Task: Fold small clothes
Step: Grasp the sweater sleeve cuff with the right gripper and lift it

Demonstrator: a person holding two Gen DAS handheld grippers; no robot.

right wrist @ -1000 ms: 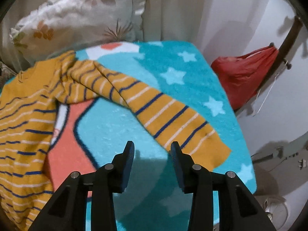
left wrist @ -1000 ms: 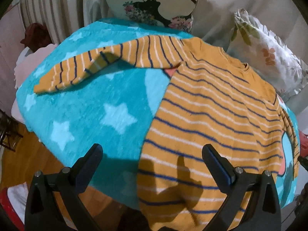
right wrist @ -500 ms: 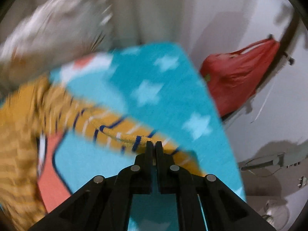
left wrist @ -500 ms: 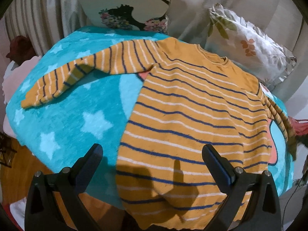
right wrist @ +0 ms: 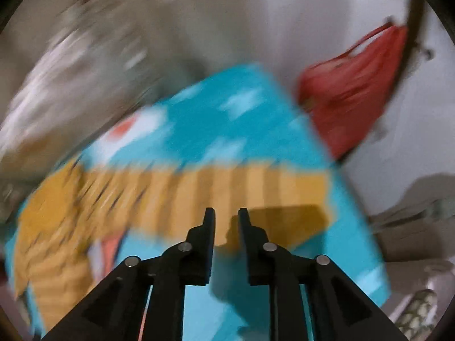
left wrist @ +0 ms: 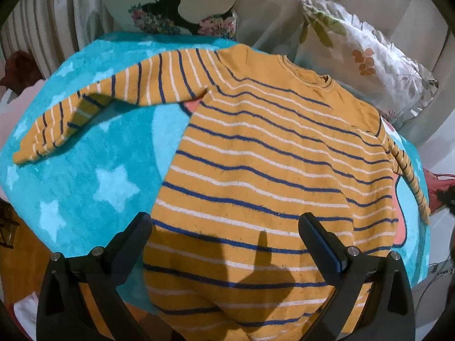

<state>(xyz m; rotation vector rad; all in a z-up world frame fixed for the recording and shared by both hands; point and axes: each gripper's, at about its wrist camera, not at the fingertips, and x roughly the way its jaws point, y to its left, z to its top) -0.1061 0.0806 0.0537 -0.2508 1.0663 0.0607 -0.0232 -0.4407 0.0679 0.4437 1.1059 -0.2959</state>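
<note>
A small mustard sweater (left wrist: 264, 170) with blue and white stripes lies flat on a turquoise star blanket (left wrist: 108, 176). One sleeve (left wrist: 119, 96) stretches to the left; the other sleeve (right wrist: 227, 190) lies straight across the blanket in the blurred right wrist view. My left gripper (left wrist: 224, 238) hovers wide open over the sweater's hem with nothing between its fingers. My right gripper (right wrist: 226, 221) hangs just above that sleeve, its jaws opening a narrow gap, and nothing sits between them.
Patterned pillows (left wrist: 366, 65) and a printed cushion (left wrist: 182, 2) stand behind the blanket. A red bag (right wrist: 349, 96) hangs by the wall past the blanket's right edge. Wooden floor (left wrist: 25, 258) shows at the lower left.
My right gripper shut on the right sleeve, pulled it straight out to the right, then let go and parted its jaws. My left gripper shifted sideways over the sweater body, staying open.
</note>
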